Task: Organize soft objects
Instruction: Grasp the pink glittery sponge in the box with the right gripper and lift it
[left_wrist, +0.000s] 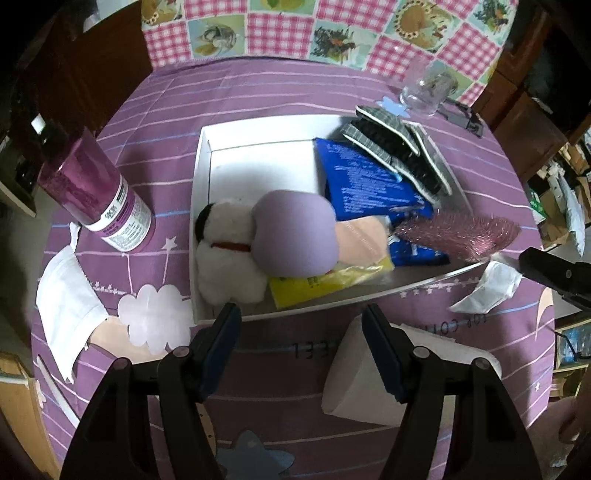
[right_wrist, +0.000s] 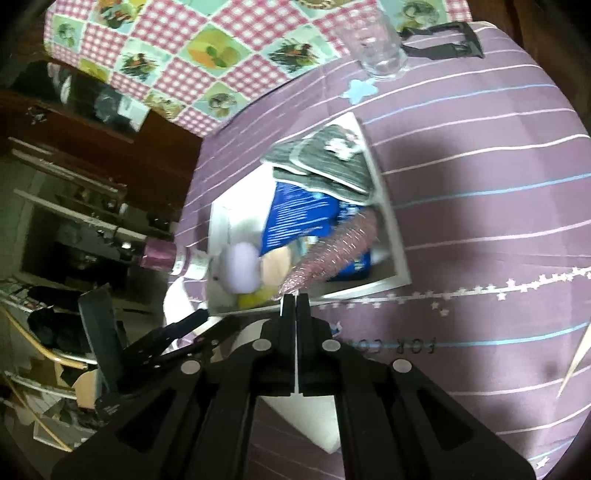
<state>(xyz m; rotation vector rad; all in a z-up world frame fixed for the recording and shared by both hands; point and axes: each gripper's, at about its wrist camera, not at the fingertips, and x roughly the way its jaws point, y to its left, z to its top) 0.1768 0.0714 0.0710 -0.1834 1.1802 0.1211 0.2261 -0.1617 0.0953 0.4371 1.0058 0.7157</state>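
Right wrist view: right gripper (right_wrist: 296, 300) pinches white wrapper (left_wrist: 487, 286) thin, lifting it boxward; left gripper (left_wrist: 301, 325) waits wide, empty, above white box (left_wrist: 201, 221).

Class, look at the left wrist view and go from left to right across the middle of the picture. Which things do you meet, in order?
White mask → purple canister → white plush dog → lilac ball → pink tinsel piece → right gripper.

Room as I saw it: table under a purple striped cloth (left_wrist: 280, 92), a pink gingham patchwork cloth (left_wrist: 295, 29) beyond it; dark wooden cabinet (right_wrist: 110, 147) and cluttered shelves (right_wrist: 74, 221) alongside; dim light.
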